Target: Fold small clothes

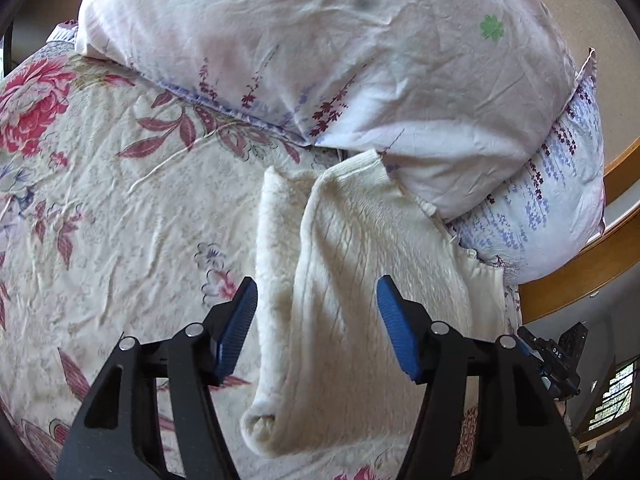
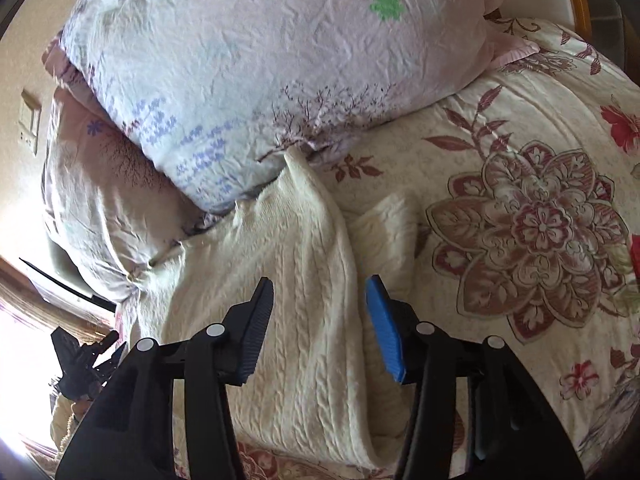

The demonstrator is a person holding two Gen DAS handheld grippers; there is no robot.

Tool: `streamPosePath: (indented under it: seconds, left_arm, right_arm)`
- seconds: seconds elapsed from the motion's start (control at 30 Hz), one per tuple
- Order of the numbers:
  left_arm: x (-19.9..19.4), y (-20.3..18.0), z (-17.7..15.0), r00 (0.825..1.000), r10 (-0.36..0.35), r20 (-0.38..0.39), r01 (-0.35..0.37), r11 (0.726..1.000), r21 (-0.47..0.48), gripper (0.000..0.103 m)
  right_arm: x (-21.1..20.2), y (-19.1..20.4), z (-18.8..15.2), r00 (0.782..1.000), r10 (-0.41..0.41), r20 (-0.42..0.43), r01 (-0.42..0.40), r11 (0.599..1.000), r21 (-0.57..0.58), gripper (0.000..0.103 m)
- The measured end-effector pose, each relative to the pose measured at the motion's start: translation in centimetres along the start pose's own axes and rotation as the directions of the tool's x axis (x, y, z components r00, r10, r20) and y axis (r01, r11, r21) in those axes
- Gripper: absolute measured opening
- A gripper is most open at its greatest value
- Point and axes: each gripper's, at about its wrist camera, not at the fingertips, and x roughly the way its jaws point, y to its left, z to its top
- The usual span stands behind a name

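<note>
left gripper (image 1: 316,300) and right gripper (image 2: 320,294) both hang with jaws released, nothing between the pads, over the cream knit sweater (image 1: 360,260). it lies part-folded on the floral bedspread (image 1: 100,200), one side turned over, its top edge tucked against the pillows (image 1: 320,40). next, i'd judge: pinch both layers at the hem, lift evenly and fold toward the pillows, keeping edges aligned.
</note>
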Motion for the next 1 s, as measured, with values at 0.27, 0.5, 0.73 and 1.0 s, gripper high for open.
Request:
streamPosePath:
  seconds: [0.27, 0.5, 0.73, 1.0]
  left_arm:
    - [-0.3, 0.6, -2.3, 1.000, -0.005, -0.006, 0.005, 1.000, -0.003, 0.033]
    - [-1.3, -0.1, -2.7, 1.000, -0.017, 0.023, 0.016, 1.000, 0.023, 0.008]
    - [-2.2, 0.9, -3.7, 1.000, -0.023, 0.021, 0.022, 1.000, 0.003, 0.007]
    - [-1.7, 2.3, -4.7, 0.999, 0.000, 0.048, 0.004, 0.997, -0.080, 0.018]
  right_arm:
    - [1.4, 0.4, -0.8, 0.997, -0.055, -0.050, 0.053, 0.998, -0.036, 0.021]
    - [-1.1, 0.8, -0.9, 1.000, -0.025, 0.008, 0.025, 0.999, -0.045, 0.006]
    - [-2.5, 0.2, -2.2, 0.999, -0.034, 0.019, 0.035, 0.999, -0.018, 0.006]
    - [-0.9, -0.3, -3.0, 0.990, -0.137, -0.022, 0.137, 0.991, -0.004, 0.012]
